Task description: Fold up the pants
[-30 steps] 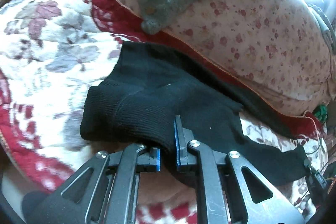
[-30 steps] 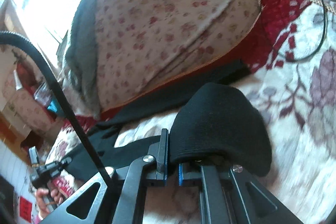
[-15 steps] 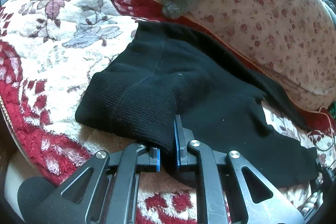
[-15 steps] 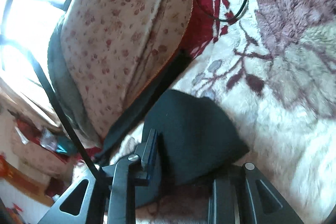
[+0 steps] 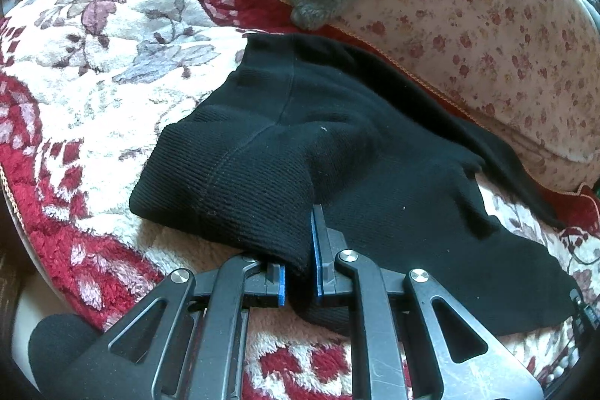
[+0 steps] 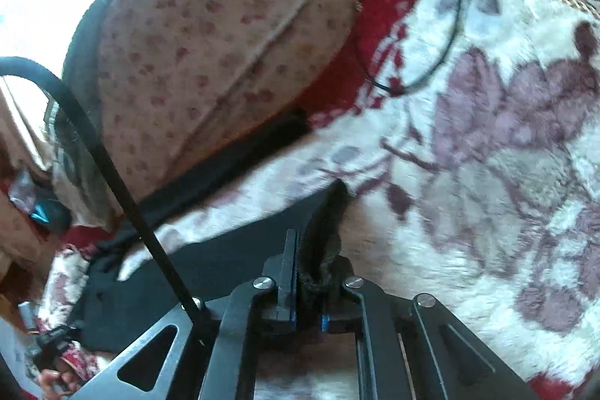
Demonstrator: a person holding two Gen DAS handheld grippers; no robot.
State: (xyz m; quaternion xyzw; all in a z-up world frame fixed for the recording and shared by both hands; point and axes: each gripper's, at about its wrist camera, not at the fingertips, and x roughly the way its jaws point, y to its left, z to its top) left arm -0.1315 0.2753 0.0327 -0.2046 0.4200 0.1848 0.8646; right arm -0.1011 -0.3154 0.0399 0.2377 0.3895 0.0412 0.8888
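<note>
Black pants [image 5: 337,145] on blanket [image 5: 112,92] | pinched between both grippers' fingers [image 5: 279,282]

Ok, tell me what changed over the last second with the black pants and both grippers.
The right hand-held gripper swung its bulging end of the black knit pants down toward the red-and-cream floral plush blanket, and the fabric now trails flatter. The left hand-held gripper drew the ribbed waistband slightly back. Both stay clamped on the pants.
</note>
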